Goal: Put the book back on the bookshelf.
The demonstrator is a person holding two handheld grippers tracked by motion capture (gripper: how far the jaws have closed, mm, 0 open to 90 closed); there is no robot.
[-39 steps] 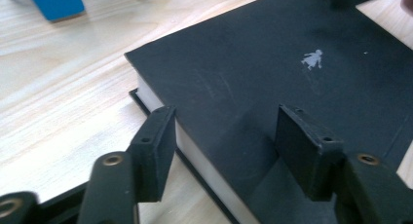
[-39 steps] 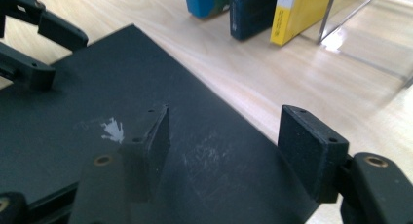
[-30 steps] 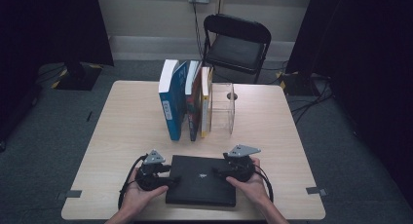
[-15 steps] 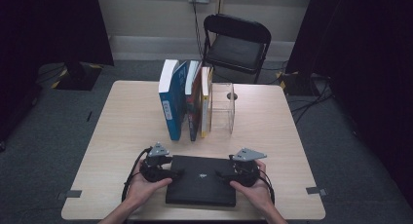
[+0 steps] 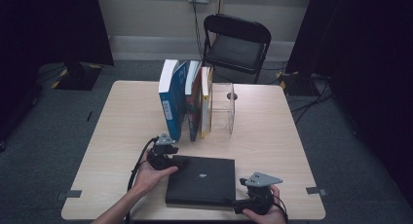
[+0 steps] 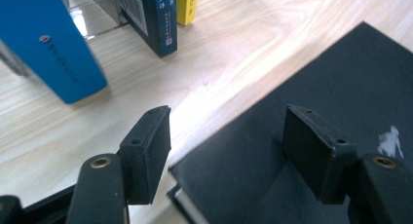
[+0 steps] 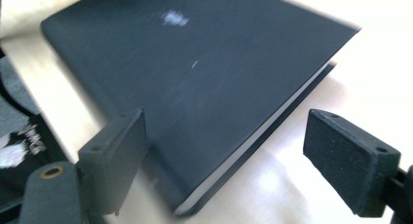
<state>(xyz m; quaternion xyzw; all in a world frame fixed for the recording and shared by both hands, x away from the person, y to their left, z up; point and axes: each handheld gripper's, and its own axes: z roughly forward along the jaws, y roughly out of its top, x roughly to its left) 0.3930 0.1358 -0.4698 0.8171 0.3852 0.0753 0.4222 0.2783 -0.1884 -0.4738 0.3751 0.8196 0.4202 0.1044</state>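
Black book (image 5: 200, 180) lies flat on the table (image 5: 272, 141) at the near edge, in front of the upright row: blue book (image 5: 171, 98), dark book (image 5: 194, 104), yellow book (image 5: 206, 101), then a clear holder (image 5: 224, 108) with open space. Change over the last second: both grippers were level, flanking the book's far corners; the right gripper (image 5: 242, 205) has since dropped back to the near right corner, while the left gripper (image 5: 179, 161) has stayed at the far left corner. Left gripper view: jaws apart, straddling that corner of the black book (image 6: 311, 131), one finger (image 6: 146, 151) over bare wood and the other over the cover; nothing clamped. Right gripper view: jaws also wide apart, with the near corner of the black book (image 7: 204, 83) lying between them; the frame is motion-blurred, so contact with the cover cannot be judged. Reading: the grip is being reset to diagonal corners, probably to lift or tip the book upright for the row. No hold is made yet, so the lift has not begun.
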